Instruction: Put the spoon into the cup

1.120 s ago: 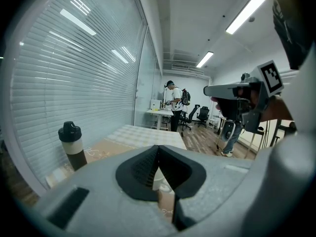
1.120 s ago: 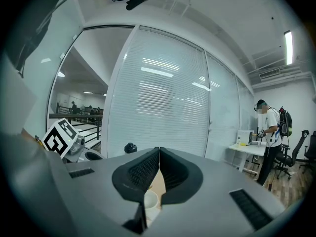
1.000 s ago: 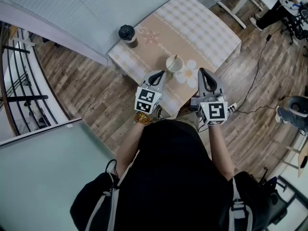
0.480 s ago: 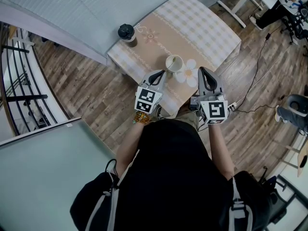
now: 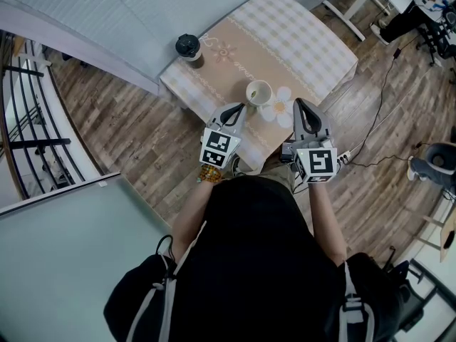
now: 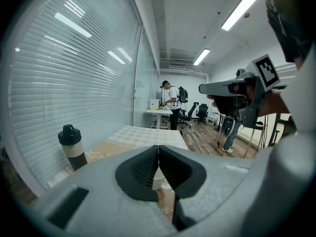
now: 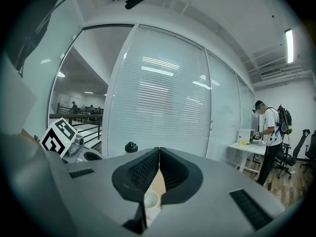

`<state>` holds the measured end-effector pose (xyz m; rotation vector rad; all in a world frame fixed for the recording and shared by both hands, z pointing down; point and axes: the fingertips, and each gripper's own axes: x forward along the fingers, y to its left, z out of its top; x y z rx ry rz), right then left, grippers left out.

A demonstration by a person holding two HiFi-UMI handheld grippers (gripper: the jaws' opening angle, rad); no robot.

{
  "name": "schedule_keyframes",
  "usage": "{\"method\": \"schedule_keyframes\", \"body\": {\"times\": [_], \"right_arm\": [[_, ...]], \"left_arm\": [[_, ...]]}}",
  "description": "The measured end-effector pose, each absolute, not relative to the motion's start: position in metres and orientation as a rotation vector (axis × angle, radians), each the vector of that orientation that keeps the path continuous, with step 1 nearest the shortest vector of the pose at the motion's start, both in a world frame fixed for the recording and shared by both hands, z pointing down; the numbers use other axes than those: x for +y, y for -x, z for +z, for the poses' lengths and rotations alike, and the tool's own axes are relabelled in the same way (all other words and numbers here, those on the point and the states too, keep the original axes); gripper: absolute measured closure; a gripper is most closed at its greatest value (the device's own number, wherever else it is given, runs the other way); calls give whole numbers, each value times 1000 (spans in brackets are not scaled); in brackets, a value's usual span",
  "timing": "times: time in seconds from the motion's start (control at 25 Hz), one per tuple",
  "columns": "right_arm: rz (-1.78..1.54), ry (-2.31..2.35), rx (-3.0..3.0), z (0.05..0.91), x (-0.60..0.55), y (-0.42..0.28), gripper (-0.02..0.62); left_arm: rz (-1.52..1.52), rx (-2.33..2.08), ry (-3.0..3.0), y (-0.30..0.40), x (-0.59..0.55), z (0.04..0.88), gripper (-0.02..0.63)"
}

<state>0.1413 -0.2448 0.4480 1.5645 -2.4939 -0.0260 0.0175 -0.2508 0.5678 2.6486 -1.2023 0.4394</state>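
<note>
Pointing at the cup [image 5: 258, 92], left gripper [image 5: 237, 110] and right gripper [image 5: 300, 106], both closed, empty.

Dark shaker bottle with black lid [image 5: 188, 49] upright at the corner of the beige checked-cloth table [image 5: 299, 38] nearest the blinds-covered glass wall [image 5: 135, 13]. Wood-plank floor [image 5: 135, 130] around. Person with backpack [image 6: 173, 101] at a far white desk [image 6: 159, 113].

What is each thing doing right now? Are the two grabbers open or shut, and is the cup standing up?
left gripper: shut, holding nothing.
right gripper: shut, holding nothing.
cup: upright on the table, touched by neither gripper.
bottle: upright, dark lid on.
spoon: too small to make out.
</note>
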Motion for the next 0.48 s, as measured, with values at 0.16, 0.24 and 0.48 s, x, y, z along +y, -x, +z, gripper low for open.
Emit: {"method": "schedule_keyframes", "body": {"times": [0.16,0.24,0.48], "right_arm": [[-26,-1568,-2495,447,-244,-140,588],[-22,-1570,-2495,448,-243,-141,588],[-11,-1578,-2482,450,-241,-147,588]], "left_arm": [[434,-1208,-2652,-17,-252,565,592],[449,-1204,-2651,-17,-250,567,592],[498,-1206,-2654,-20,-249,574,592]]}}
